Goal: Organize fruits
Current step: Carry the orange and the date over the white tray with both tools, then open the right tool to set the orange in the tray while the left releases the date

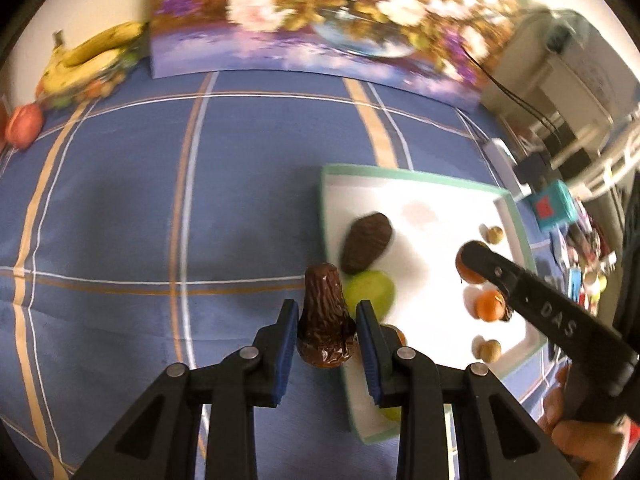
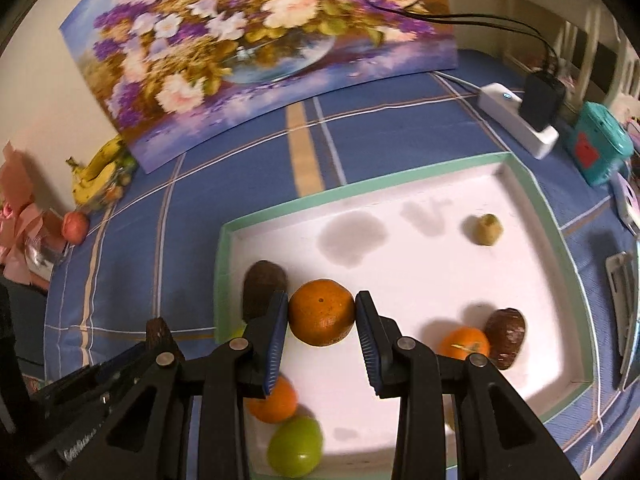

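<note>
Two fruits held: your left tongs [image 1: 327, 330] clamp a wrinkled brown fruit [image 1: 325, 316] upright over the tray's [image 2: 304, 199] left edge; your right tongs [image 2: 321, 312] grip an orange [image 2: 322, 311] above the tray's white floor. Judging by like fruits paired inside, you're sorting by kind on the blue checked cloth [image 1: 140, 200].

Left gripper [image 1: 327, 322], right gripper [image 2: 322, 322] — black linkage arms, silver rivets, ribbed blue pads; bare skin on hand [image 1: 580, 436].
</note>
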